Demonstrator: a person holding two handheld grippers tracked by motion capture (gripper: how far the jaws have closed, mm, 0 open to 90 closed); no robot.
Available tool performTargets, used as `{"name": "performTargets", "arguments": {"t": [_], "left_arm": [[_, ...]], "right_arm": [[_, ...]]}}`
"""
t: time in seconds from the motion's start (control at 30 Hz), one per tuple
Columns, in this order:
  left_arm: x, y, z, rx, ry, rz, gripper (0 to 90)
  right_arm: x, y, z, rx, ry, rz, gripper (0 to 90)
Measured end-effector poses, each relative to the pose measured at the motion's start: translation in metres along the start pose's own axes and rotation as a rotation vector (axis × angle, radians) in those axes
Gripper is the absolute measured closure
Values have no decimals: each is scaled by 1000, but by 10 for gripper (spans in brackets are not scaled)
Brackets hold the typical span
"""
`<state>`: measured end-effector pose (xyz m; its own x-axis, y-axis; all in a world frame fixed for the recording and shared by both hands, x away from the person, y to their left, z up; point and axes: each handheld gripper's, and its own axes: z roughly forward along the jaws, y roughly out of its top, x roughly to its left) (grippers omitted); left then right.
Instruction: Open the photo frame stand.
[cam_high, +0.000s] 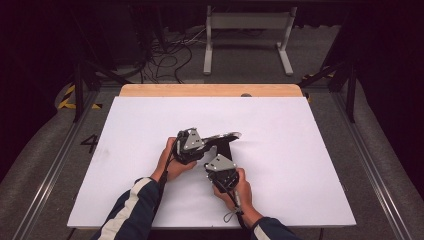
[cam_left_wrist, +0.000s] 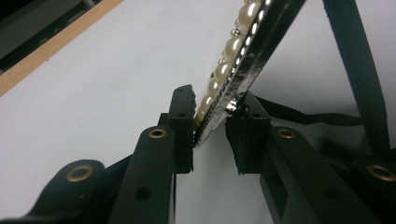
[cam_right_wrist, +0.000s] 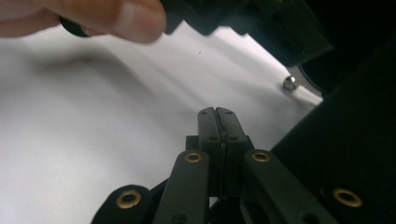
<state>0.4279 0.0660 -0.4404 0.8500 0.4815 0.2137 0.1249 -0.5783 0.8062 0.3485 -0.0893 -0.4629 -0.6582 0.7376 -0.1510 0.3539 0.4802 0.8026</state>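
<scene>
A flat black piece edged with a row of pearls and a silver rim is held up over the white board. Black straps hang from it. My left gripper is shut on its pearl edge, one pad against the pearls and the other against the silver rim. In the high view the left gripper points right at the board's middle. My right gripper is shut with nothing between its pads, and sits just below the piece. A fingertip of the left hand shows above it.
The white board lies on a wooden table. A small silver bead or nut rests on the board beside a dark body. Behind the table stand a white frame and loose cables on the floor.
</scene>
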Motion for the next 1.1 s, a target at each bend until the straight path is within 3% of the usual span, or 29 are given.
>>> {"name": "performTargets", "arguments": {"t": [0.97, 1.1], "left_arm": [[-1, 1, -1, 15, -1, 22, 763], [-1, 2, -1, 25, 4, 40, 767]], "right_arm": [[-9, -1, -3, -1, 6, 30, 900], [-13, -1, -4, -9, 43, 88, 900]]}}
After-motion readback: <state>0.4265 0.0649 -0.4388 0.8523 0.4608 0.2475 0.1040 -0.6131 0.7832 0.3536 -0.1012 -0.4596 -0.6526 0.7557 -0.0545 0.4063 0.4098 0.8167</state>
